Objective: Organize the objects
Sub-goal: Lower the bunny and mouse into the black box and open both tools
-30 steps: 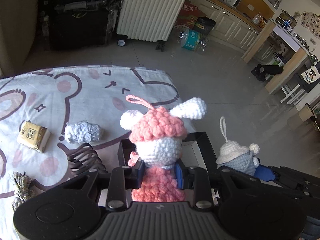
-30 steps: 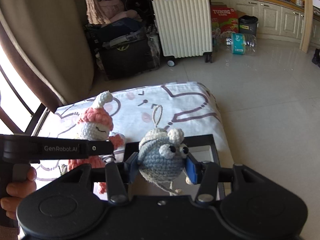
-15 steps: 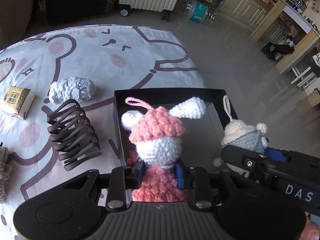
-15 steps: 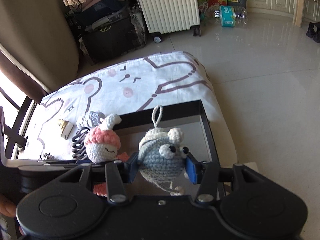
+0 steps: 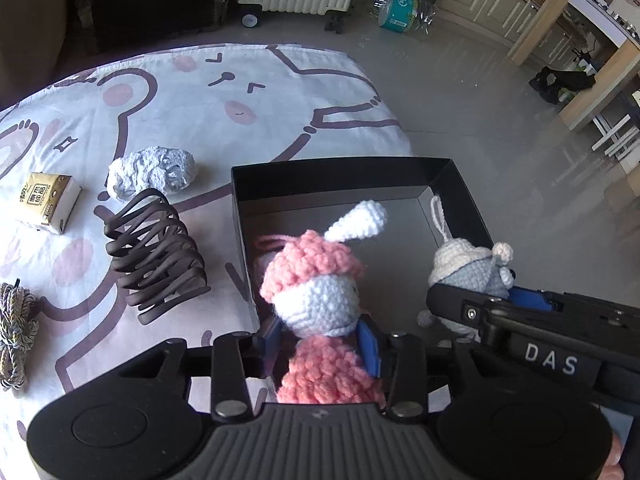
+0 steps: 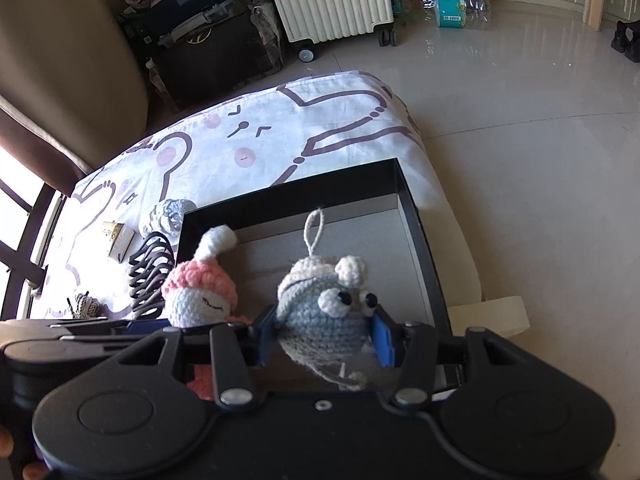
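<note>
Left wrist view: pink crochet doll (image 5: 320, 296) is clamped in the left gripper (image 5: 324, 340) over the black box (image 5: 340, 176). Grey crochet doll (image 6: 324, 320) is pinched by the right gripper (image 6: 324, 340); the box floor is mostly hidden.

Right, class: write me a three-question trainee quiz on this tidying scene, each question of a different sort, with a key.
1. True or false: the left gripper is shut on the pink doll.
2. Multiple choice: the right gripper holds the A) hair clip B) grey-blue doll C) tissue pack.
3. Fill in: both dolls are held over the black ____.

Key
1. True.
2. B: the grey-blue doll; the hair clip and tissue pack lie on the sheet.
3. Box.
</note>
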`<state>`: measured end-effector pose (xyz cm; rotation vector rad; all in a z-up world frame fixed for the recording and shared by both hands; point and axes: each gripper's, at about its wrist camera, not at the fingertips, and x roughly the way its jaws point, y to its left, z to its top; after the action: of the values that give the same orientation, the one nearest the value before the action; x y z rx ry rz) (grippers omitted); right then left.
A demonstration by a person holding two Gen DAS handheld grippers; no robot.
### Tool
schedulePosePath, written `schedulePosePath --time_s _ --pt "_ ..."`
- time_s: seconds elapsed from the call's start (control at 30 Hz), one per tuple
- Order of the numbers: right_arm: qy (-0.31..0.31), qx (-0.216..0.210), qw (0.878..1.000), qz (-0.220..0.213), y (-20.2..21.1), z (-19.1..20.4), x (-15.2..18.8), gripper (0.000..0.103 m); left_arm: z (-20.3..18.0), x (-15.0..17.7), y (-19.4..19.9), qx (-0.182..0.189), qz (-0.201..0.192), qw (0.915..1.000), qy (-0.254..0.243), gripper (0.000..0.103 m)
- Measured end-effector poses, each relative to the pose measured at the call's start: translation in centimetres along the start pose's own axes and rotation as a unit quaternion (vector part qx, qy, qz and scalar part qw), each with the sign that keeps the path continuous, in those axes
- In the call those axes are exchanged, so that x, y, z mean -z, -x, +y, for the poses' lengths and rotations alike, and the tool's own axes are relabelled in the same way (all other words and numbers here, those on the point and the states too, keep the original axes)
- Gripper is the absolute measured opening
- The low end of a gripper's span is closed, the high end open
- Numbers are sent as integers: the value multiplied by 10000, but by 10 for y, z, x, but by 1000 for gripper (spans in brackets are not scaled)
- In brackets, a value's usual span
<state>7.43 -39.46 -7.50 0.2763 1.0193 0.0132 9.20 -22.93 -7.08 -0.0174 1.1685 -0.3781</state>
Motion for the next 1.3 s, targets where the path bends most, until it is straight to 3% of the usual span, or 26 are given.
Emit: schedulePosePath --time_s 0.23,0.97,1.3 --pt "-74 57 9999 43 0 -6 -1 50 -4 -1 19 -106 -194 9997 -145 54" --pt "-304 -46 9979 579 -13 -1 2 54 6 0 17 -191 83 9996 -174 55" --pt "-195 -68 9986 480 1 4 -2 53 11 -1 17 -220 123 9996 -110 55"
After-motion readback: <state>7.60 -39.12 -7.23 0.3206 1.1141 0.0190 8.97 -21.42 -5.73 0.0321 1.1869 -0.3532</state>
